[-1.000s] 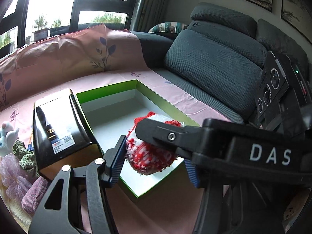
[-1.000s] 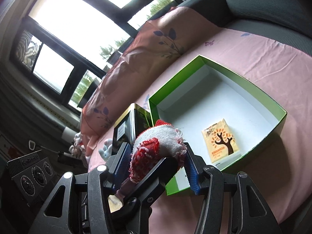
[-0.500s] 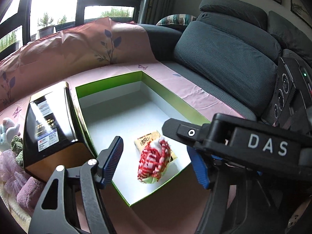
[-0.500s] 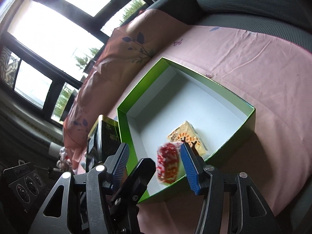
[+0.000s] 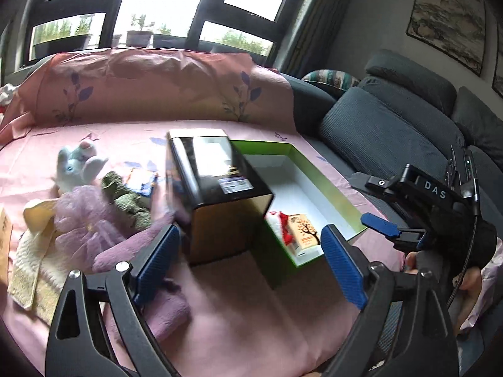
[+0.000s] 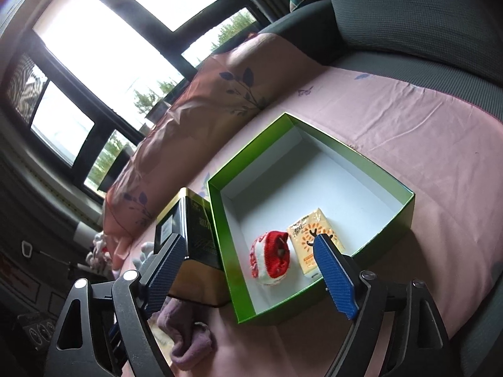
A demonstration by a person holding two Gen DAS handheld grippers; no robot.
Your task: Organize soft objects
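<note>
A green box (image 6: 399, 216) with a white inside lies on the pink sheet. In it lie a red and white knitted hat (image 6: 271, 259) and a yellow tissue pack (image 6: 309, 242); both also show in the left wrist view, hat (image 5: 281, 220) and pack (image 5: 303, 231). My right gripper (image 6: 248, 273) is open and empty above the box's near edge; it also shows in the left wrist view (image 5: 382, 201). My left gripper (image 5: 248, 267) is open and empty, over the sheet. Left of it lie a purple towel (image 5: 125, 257), a lilac mesh puff (image 5: 85, 216), a green cloth (image 5: 125, 198) and a grey-blue plush (image 5: 78, 165).
A black and gold box (image 5: 220, 194) stands against the green box's left side, seen too in the right wrist view (image 6: 191, 238). A cream towel (image 5: 28, 264) lies at far left. A grey sofa back (image 5: 386, 138) rises to the right. A pink cushion (image 5: 151, 88) lines the back.
The knitted hat dropped from between the grippers into the green box beside the tissue pack. Both grippers opened wider and drew back; the left view swung left to the pile of soft things.
</note>
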